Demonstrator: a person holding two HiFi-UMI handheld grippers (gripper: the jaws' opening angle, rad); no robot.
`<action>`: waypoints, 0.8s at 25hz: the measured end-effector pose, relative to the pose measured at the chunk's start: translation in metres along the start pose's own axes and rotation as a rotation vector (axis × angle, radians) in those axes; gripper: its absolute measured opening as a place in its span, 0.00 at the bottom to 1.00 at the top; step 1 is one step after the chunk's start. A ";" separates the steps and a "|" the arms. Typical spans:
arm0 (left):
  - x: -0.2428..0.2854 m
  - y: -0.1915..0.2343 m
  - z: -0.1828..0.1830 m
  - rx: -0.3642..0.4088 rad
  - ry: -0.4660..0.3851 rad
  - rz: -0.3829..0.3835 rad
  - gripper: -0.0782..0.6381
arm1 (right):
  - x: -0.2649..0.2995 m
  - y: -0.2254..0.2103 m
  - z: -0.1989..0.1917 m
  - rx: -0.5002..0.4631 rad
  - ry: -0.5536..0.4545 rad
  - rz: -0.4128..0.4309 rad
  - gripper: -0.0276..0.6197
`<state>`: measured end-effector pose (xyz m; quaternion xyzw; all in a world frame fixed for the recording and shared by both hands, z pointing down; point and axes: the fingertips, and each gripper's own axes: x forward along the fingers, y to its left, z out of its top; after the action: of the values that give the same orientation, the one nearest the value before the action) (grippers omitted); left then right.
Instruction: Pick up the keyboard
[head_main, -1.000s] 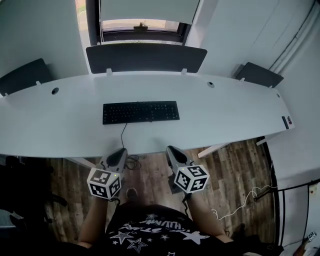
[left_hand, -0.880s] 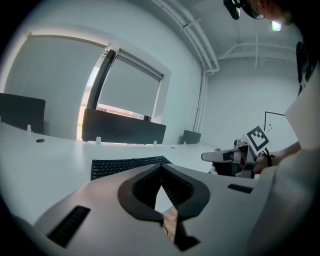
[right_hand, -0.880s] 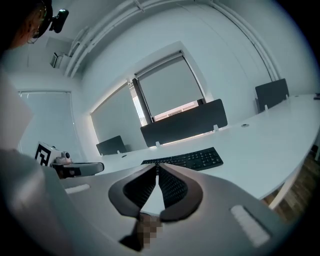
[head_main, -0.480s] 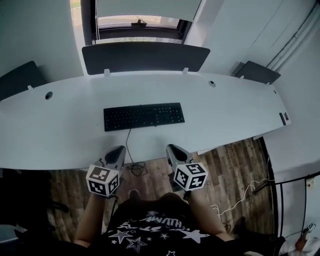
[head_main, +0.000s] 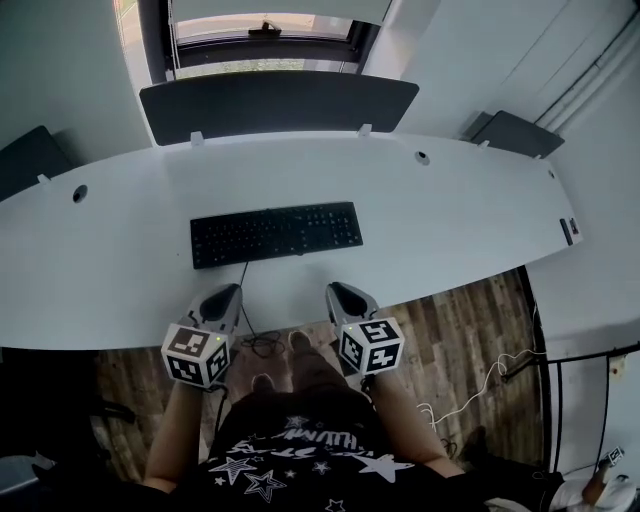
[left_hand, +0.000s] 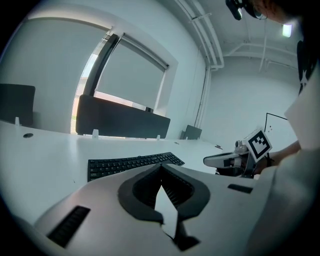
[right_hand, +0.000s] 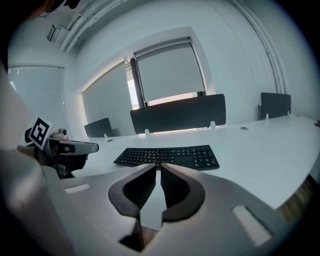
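Observation:
A black keyboard (head_main: 276, 233) lies flat on the long white desk (head_main: 450, 220), its cable running off the near edge. It also shows in the left gripper view (left_hand: 132, 164) and the right gripper view (right_hand: 170, 156). My left gripper (head_main: 229, 293) hovers at the desk's near edge, below the keyboard's left half, shut and empty. My right gripper (head_main: 336, 290) hovers beside it, below the keyboard's right end, also shut with nothing between its tips. Both point toward the keyboard without touching it.
A dark divider panel (head_main: 278, 105) stands along the desk's far edge, with more panels at far left (head_main: 25, 160) and right (head_main: 520, 133). Cable holes (head_main: 79, 193) dot the desk. A small dark object (head_main: 567, 232) lies at the right end. Wooden floor with cables (head_main: 470, 395) is below.
Both grippers have moved forward from over the floor to the desk's near edge, closer to the keyboard. The keyboard has not moved on the desk.

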<state>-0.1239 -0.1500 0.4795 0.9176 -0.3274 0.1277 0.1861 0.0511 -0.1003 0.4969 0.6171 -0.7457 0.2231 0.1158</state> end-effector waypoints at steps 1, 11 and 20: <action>0.005 0.001 0.001 -0.001 0.001 0.008 0.12 | 0.008 -0.003 0.001 -0.023 0.013 0.014 0.05; 0.062 0.013 0.027 -0.023 0.001 0.096 0.12 | 0.075 -0.038 0.020 -0.296 0.162 0.127 0.27; 0.100 0.021 0.036 -0.036 0.009 0.165 0.12 | 0.126 -0.069 0.004 -0.841 0.333 0.251 0.74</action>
<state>-0.0581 -0.2355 0.4878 0.8834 -0.4031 0.1409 0.1929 0.0922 -0.2217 0.5632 0.3777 -0.8115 0.0099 0.4458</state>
